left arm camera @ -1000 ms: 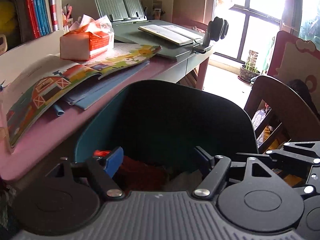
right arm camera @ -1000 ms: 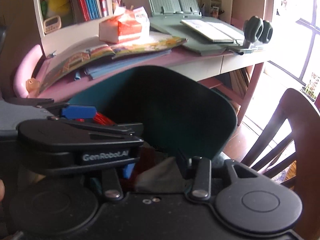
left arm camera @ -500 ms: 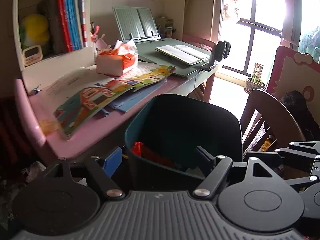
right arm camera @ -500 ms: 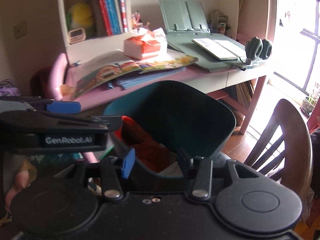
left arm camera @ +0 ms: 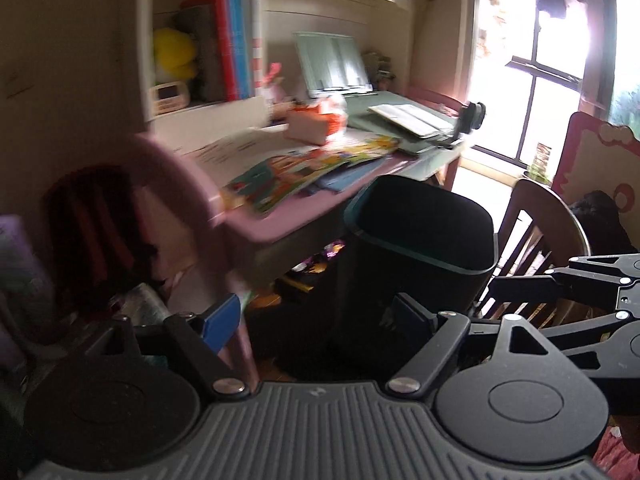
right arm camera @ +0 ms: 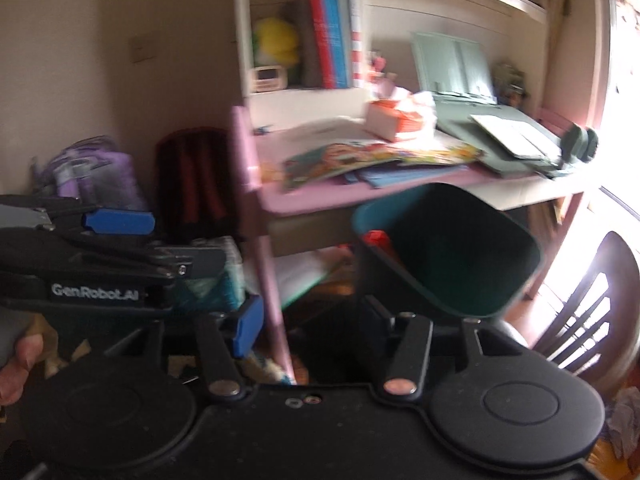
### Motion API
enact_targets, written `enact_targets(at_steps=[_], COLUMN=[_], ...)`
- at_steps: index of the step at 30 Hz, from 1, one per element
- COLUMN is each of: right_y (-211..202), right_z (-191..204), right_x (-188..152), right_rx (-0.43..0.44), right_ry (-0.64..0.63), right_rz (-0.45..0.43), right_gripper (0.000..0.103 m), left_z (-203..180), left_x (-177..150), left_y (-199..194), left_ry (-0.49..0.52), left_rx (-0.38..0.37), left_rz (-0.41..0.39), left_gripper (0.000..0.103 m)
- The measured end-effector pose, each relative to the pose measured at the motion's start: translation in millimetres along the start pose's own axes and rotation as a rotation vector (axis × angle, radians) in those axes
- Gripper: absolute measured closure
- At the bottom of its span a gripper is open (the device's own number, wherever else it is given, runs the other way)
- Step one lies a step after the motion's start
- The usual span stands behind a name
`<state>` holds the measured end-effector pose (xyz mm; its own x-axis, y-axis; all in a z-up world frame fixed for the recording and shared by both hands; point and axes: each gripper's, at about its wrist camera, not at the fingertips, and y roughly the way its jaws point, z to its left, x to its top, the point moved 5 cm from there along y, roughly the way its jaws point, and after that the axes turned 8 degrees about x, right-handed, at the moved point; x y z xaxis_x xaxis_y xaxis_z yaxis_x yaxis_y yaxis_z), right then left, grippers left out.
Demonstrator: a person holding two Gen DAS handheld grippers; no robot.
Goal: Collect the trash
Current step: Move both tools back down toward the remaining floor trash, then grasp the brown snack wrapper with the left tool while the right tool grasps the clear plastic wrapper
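A dark teal trash bin [left arm camera: 420,236] stands on the floor in front of the pink desk. In the right wrist view the bin [right arm camera: 452,256] shows a red piece of trash [right arm camera: 376,240] inside its left wall. My left gripper [left arm camera: 316,316] is pulled back from the bin, its jaws opening with nothing between them. My right gripper [right arm camera: 310,322] hangs short of the bin's near side, jaws also opening and empty. The left gripper's blue pad [right arm camera: 118,220] shows side-on at the left of the right wrist view, with a person's hand [right arm camera: 16,364] below it.
The pink desk [right arm camera: 316,204] carries picture books [right arm camera: 360,160], an orange tissue box [right arm camera: 394,120] and a green book stand [right arm camera: 452,64]. A wooden chair [left arm camera: 540,240] stands right of the bin. Bags [right arm camera: 192,176] sit at the left, clutter lies under the desk.
Both grippers have drawn back and up from over the bin's mouth, so the bin now sits farther off. Both pairs of jaws stand wider. The views swung left and blurred.
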<state>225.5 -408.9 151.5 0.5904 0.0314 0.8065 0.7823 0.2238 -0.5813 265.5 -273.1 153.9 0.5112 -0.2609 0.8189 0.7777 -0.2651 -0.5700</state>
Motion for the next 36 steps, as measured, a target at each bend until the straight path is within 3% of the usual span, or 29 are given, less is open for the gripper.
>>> enact_targets(at_steps=[4, 8, 15, 21, 26, 29, 36], right_y=[1, 16, 68, 140, 209, 251, 332], right_z=[43, 80, 138, 176, 192, 196, 206], right_x=[-7, -17, -49, -91, -135, -162, -219], right_rx=[0.072, 0.144, 0.233, 0.348, 0.367, 0.390, 0.332], right_ry=[-0.038, -0.056, -0.114, -0.114, -0.084, -0.039, -0.031], right_rz=[0.003, 0.026, 0.077, 0.131, 0.199, 0.238, 0.382], right_gripper=[0.047, 0.045, 0.044, 0.043, 0.043, 0.043, 0.043], left_z=[45, 90, 170, 222, 252, 271, 310], left_x=[-26, -56, -125, -197, -257, -295, -384], left_y=[-31, -51, -53, -28, 11, 36, 93], left_ry=[-0.029, -0.059, -0.199, -0.307, -0.328, -0.383, -0.527], left_rx=[0.057, 0.116, 0.173, 0.232, 0.283, 0.294, 0.352], left_rz=[-0.015, -0.024, 0.011, 0.023, 0.055, 0.115, 0.320], left_gripper=[0.006, 0.004, 0.001, 0.000, 0.000, 0.000, 0.000])
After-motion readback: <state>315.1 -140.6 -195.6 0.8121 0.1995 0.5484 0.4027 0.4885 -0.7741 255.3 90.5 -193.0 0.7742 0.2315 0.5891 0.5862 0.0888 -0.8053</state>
